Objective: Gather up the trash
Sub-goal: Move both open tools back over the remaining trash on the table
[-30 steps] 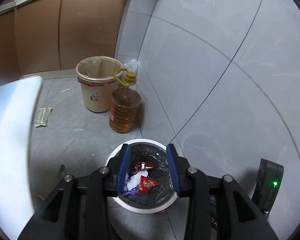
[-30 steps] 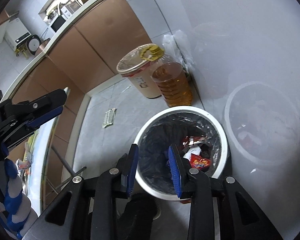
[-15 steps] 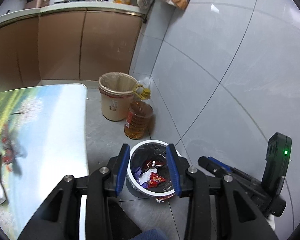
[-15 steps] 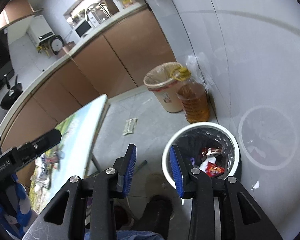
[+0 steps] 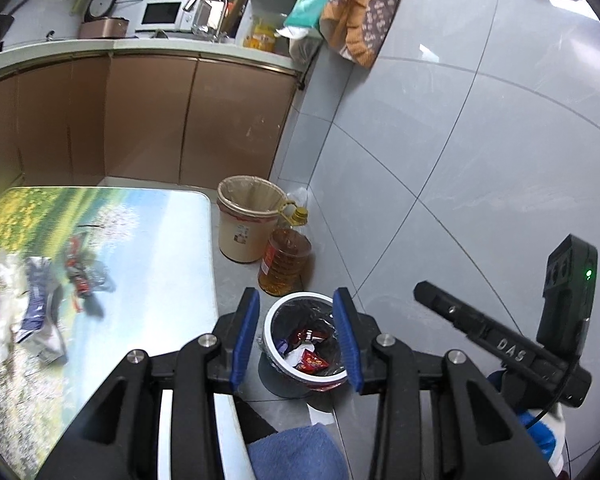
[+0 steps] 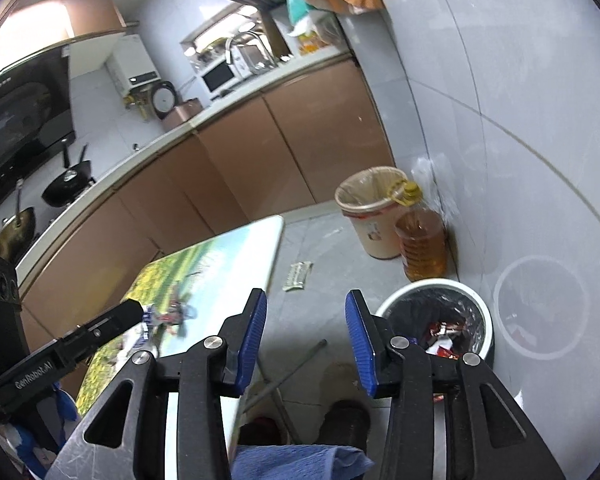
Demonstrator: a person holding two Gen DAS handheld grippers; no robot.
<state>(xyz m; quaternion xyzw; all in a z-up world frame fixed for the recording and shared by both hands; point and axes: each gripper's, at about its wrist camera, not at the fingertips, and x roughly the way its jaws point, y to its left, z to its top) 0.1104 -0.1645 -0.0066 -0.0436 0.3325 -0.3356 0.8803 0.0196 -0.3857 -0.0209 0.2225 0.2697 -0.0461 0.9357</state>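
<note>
The left gripper (image 5: pixel 296 336) stands part open with nothing between its blue pads. The right gripper (image 6: pixel 306 336) holds nothing either; its jaws have just been opening. On the floor below, by the grey tiled wall, the white round bin with a black liner (image 5: pixel 306 344) holds red and white wrappers (image 5: pixel 310 360). Left of it, crumpled wrappers (image 5: pixel 40 300) lie on the table with a printed landscape top (image 5: pixel 160 280). Farther off stand an amber oil bottle with a yellow cap (image 5: pixel 286 264) and a beige lined bin (image 5: pixel 246 218).
</note>
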